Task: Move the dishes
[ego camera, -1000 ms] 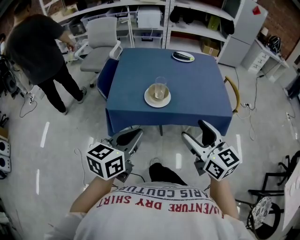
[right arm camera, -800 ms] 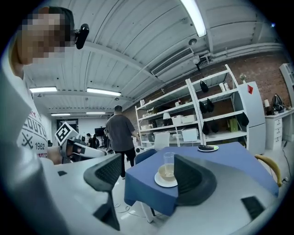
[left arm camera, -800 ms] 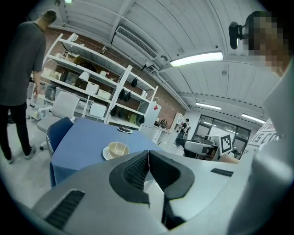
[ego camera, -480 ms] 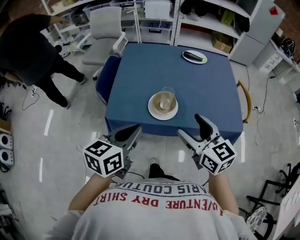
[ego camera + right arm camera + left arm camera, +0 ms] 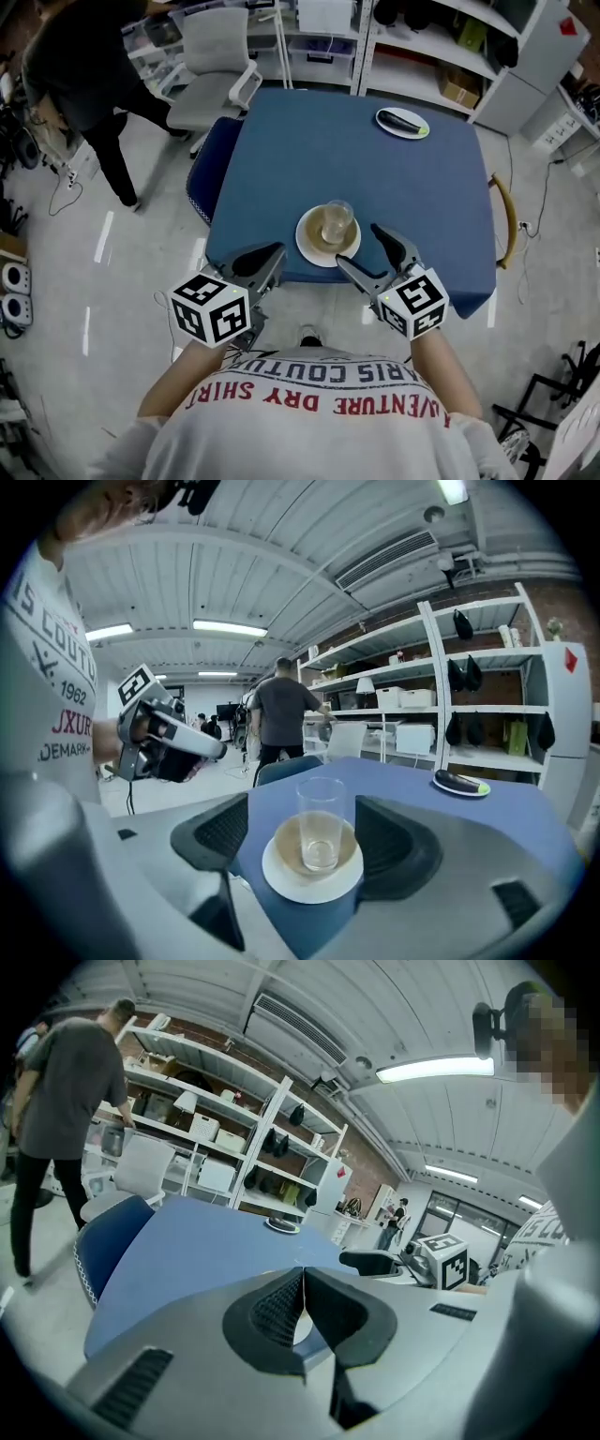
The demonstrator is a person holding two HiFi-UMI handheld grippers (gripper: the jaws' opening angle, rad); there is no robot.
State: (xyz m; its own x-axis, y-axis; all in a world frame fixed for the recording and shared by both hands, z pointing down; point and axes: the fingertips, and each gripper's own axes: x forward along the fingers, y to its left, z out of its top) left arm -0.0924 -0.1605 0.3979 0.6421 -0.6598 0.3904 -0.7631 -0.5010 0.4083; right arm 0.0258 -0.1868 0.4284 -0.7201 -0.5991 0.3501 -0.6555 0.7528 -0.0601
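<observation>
Far left: a person in dark clothes [image 5: 80, 66] stands on the floor, well apart from the worktop [image 5: 375, 178]. A grey office chair [image 5: 211, 66] is near its far-left corner. A blue chair [image 5: 208, 169] is pushed against its left side.

Left tool [image 5: 261, 262]: held off the worktop's near edge, over the floor. The left gripper view shows its jaws pressed together with nothing between them. The head view does not settle this. The right gripper view catches the same tool [image 5: 216, 750] at its left, held in the air.

Centre: a white plate [image 5: 309, 251] lies near the near edge of the blue-covered worktop. An empty-looking clear glass [image 5: 337, 223] stands upright on its middle. The left gripper view hides nearly all of this behind its own jaws.

Right tool [image 5: 368, 255]: at the near edge, just beside the plate's right rim. The right gripper view shows the jaws spread wide and gripping nothing. From that camera the plate [image 5: 281, 874] and glass [image 5: 321, 827] appear framed between them. Contact with the rim cannot be told.

Far right corner: a second plate [image 5: 403, 123] carries a dark elongated item, too small to identify. It shows in both gripper views [image 5: 461, 784] [image 5: 281, 1226]. A wooden chair [image 5: 506, 216] stands at the worktop's right side, in the head view only.
</observation>
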